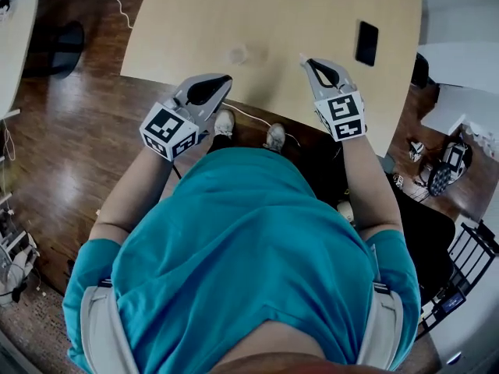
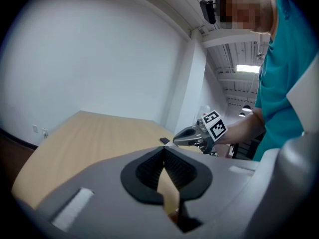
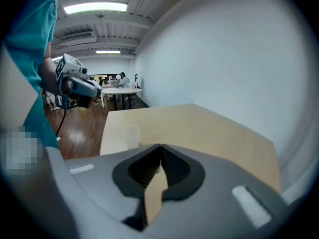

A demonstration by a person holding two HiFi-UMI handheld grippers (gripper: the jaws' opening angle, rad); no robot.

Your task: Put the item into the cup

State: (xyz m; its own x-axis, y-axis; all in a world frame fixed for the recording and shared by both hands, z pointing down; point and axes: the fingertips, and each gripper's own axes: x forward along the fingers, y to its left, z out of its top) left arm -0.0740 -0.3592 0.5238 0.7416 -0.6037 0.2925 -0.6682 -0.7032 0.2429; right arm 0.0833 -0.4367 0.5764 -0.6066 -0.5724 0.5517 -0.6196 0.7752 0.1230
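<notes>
Standing upright on the surface [image 1: 312,6], close to its near edge: one clear cup [image 1: 239,53]. Its wall is pale and see-through, and what it holds cannot be made out from any view

Lying flat on the same surface, toward the far right side: one black item [image 1: 366,43], thin and rectangular, outside the cup and well apart from it

Left hand-held gripper [image 1: 228,79]: jaws together at the tips, nothing between them. It is held above the near edge of the surface, its tip aimed up toward the cup from the near left, near the cup and not touching it

Right hand-held gripper [image 1: 306,61]: jaws closed tip to tip, nothing held. It is held above the surface to the right of the cup

Cup to grippers: the cup stands between the two tips and a little beyond them

Item to grippers: the black item lies beyond the right gripper's tip and to its right, near but apart. The cup and the right gripper lie between it and the left gripper
</notes>
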